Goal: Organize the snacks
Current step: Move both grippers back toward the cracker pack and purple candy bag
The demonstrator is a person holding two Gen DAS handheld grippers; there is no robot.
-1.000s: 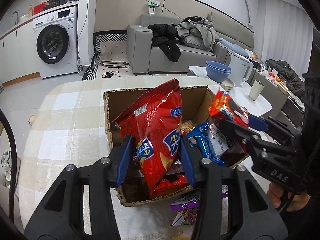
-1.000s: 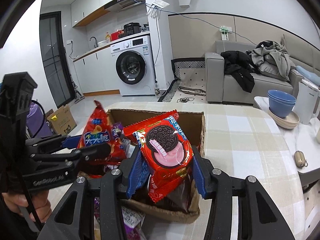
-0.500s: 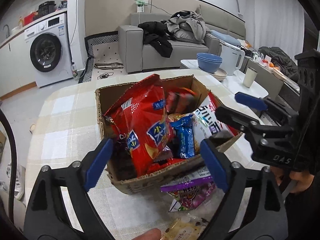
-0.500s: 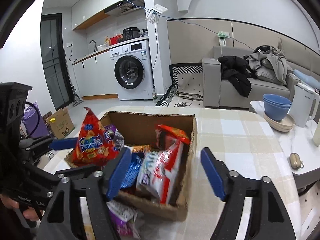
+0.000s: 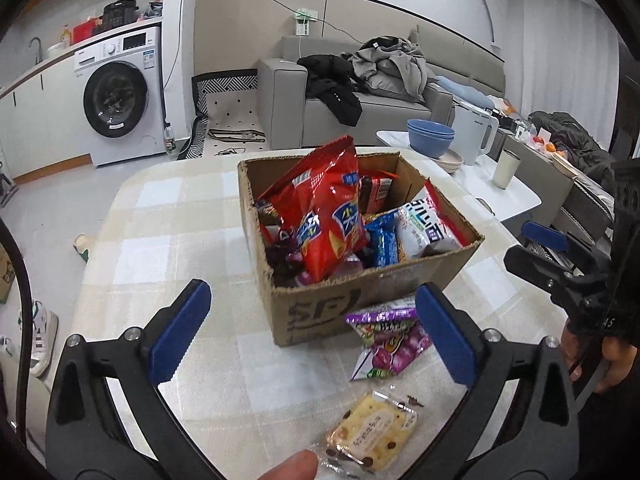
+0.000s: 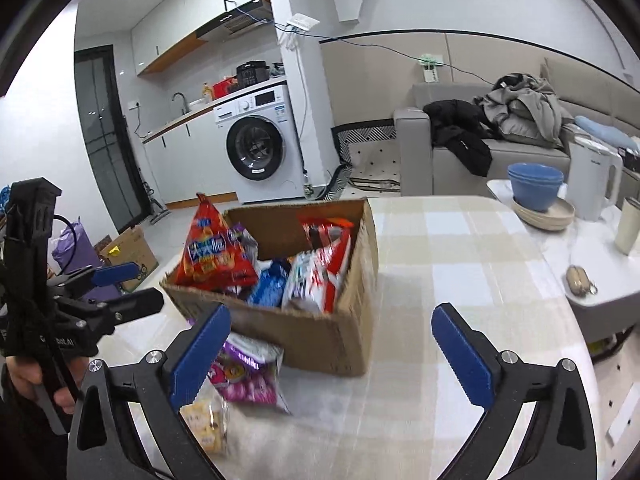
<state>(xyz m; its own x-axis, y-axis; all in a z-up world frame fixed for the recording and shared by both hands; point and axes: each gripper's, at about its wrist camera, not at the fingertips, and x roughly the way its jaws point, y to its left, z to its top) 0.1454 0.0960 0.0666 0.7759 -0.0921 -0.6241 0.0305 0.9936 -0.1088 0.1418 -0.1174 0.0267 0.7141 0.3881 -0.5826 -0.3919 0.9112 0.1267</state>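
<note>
A cardboard box (image 5: 320, 308) (image 6: 320, 336) on the checked table holds several snack bags, among them a tall red chip bag (image 5: 324, 216) (image 6: 212, 252), a blue pack (image 5: 382, 240) and a red-and-white bag (image 6: 320, 272). A purple candy bag (image 5: 390, 340) (image 6: 244, 372) and a pale yellow biscuit pack (image 5: 372, 436) (image 6: 204, 424) lie on the table in front of the box. My left gripper (image 5: 312, 336) is open and empty, short of the box. My right gripper (image 6: 332, 356) is open and empty, at the box's right front corner.
The checked tablecloth (image 5: 172, 232) covers a round table. To the right a white side table (image 6: 592, 280) carries blue bowls (image 6: 536, 186), a white kettle (image 6: 594, 178) and a cup (image 6: 628, 224). A sofa (image 5: 360, 108) and washing machine (image 5: 120, 96) stand behind.
Both grippers have opened, let go of the red chip bag and the red cookie pack into the box, and pulled back from it toward me.
</note>
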